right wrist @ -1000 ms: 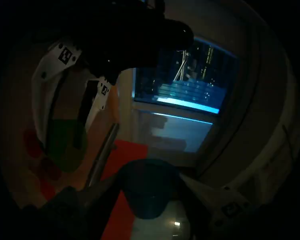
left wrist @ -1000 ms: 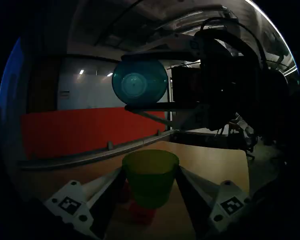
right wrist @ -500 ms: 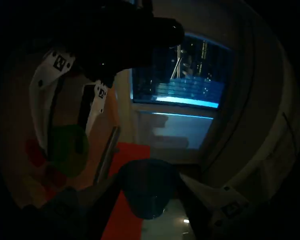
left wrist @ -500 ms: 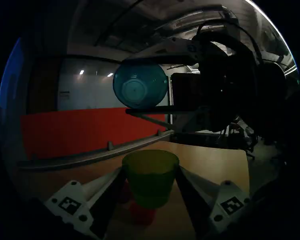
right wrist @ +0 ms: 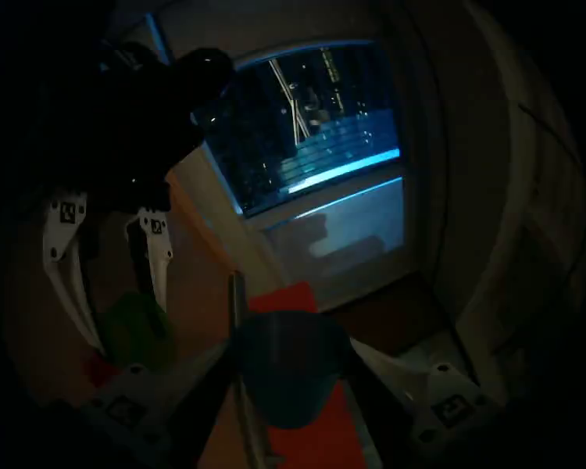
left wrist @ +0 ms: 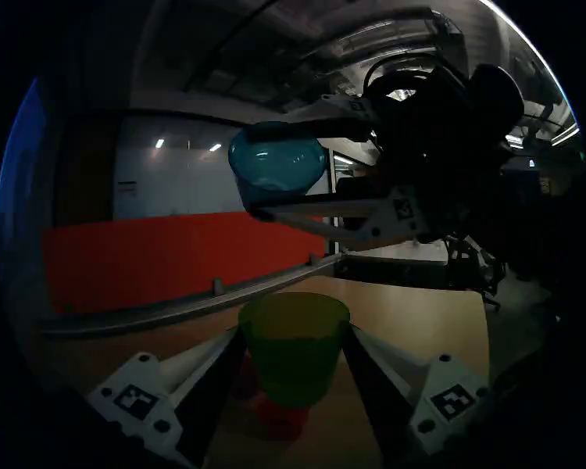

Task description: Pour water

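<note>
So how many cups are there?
2. A green cup sits in the left hand-held gripper; a blue cup is held higher by the right hand-held gripper. Red shapes under the green one are unclear.

Translucent plastic: green cup [left wrist: 294,353], blue cup [left wrist: 277,162]

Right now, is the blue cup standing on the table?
No, the blue cup is held in the air by the right gripper, higher than the green cup.

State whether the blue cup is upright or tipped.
Tipped: in the left gripper view the right tongs grip the blue cup with one finger above it, one below.
</note>
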